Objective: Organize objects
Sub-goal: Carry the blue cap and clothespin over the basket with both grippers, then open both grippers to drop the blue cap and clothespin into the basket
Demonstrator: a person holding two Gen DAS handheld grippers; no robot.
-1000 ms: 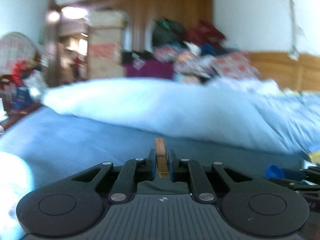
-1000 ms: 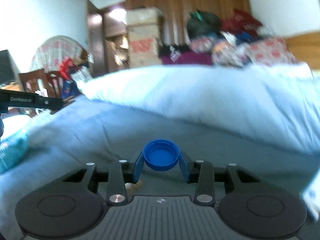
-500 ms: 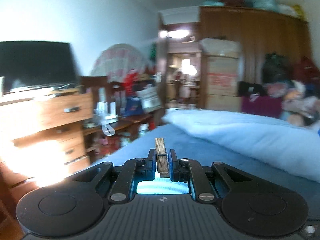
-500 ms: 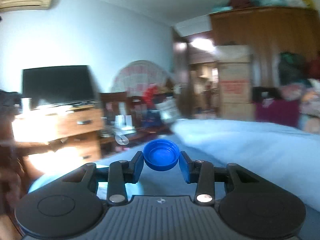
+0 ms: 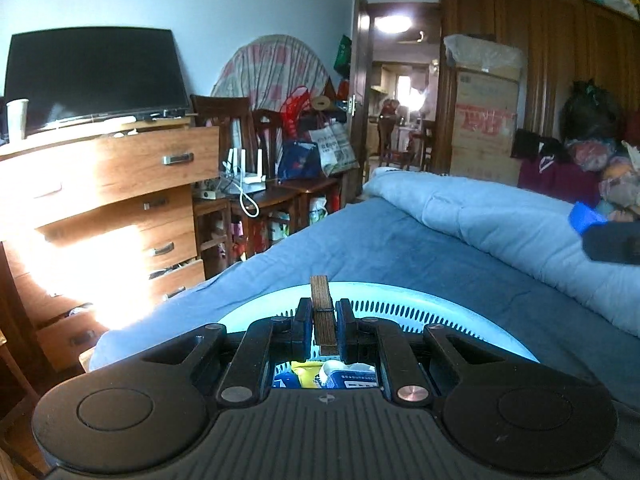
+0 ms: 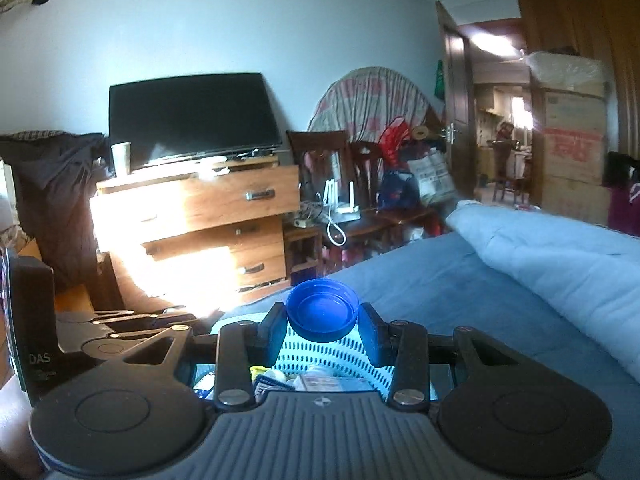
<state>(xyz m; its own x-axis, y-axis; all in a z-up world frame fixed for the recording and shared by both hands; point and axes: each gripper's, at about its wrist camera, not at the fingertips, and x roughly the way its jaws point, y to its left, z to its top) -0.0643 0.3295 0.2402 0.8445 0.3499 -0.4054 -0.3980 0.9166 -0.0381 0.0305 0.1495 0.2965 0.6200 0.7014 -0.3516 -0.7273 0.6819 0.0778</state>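
Left wrist: bed [image 5: 360, 240], dresser [image 5: 120, 184]; left tool [image 5: 324, 326] grips clothespin [image 5: 321, 312], right tool [image 6: 322, 330] bottle cap [image 6: 322, 316].

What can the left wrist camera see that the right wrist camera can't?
Only the left wrist view shows the wooden clothespin pinched in the left gripper. Only the right wrist view shows the whole blue bottle cap held in the right gripper. Both show the pale blue basket below, the TV and the bed.

Two wrist views close above a slotted basket [image 5: 400, 304], both facing dresser [image 6: 224, 216] and doorway.
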